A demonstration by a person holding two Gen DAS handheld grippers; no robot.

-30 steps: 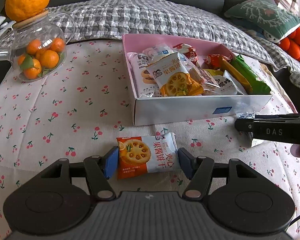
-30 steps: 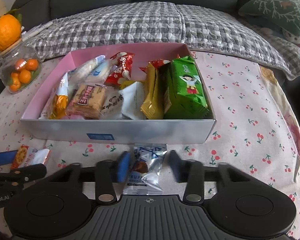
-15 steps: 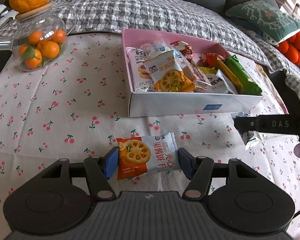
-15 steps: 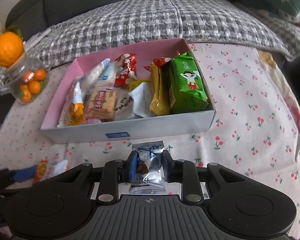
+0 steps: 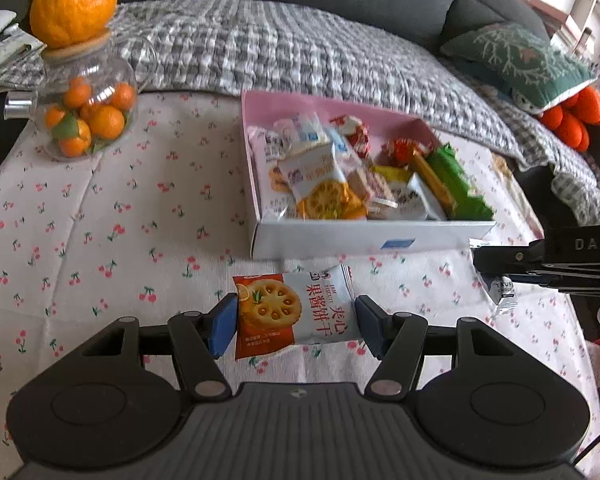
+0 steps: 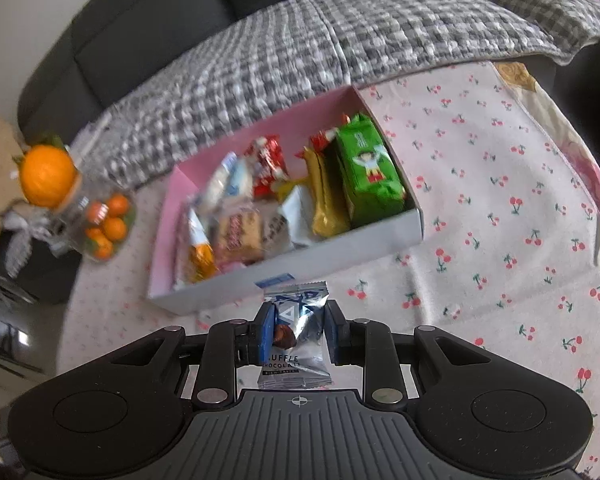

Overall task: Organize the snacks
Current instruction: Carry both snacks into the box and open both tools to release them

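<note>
My left gripper (image 5: 296, 326) is shut on an orange and white jam biscuit packet (image 5: 296, 312), held above the cloth just in front of the pink-lined snack box (image 5: 360, 240). My right gripper (image 6: 298, 330) is shut on a silver truffle chocolate packet (image 6: 296, 332), lifted in front of the box (image 6: 300, 272). The right gripper also shows at the right edge of the left wrist view (image 5: 540, 268), with the chocolate packet (image 5: 500, 292) in it. The box holds several snack packets, with a green pack (image 6: 368, 168) at its right end.
A cherry-print cloth (image 5: 100, 240) covers the table. A glass jar of small oranges (image 5: 86, 116) with a large orange on its lid stands at the far left. A grey checked blanket (image 5: 280, 52) and a sofa lie behind the box.
My right gripper has shut on the chocolate packet and lifted it off the cloth, tilting left. My left gripper has risen with the biscuit packet in it.
</note>
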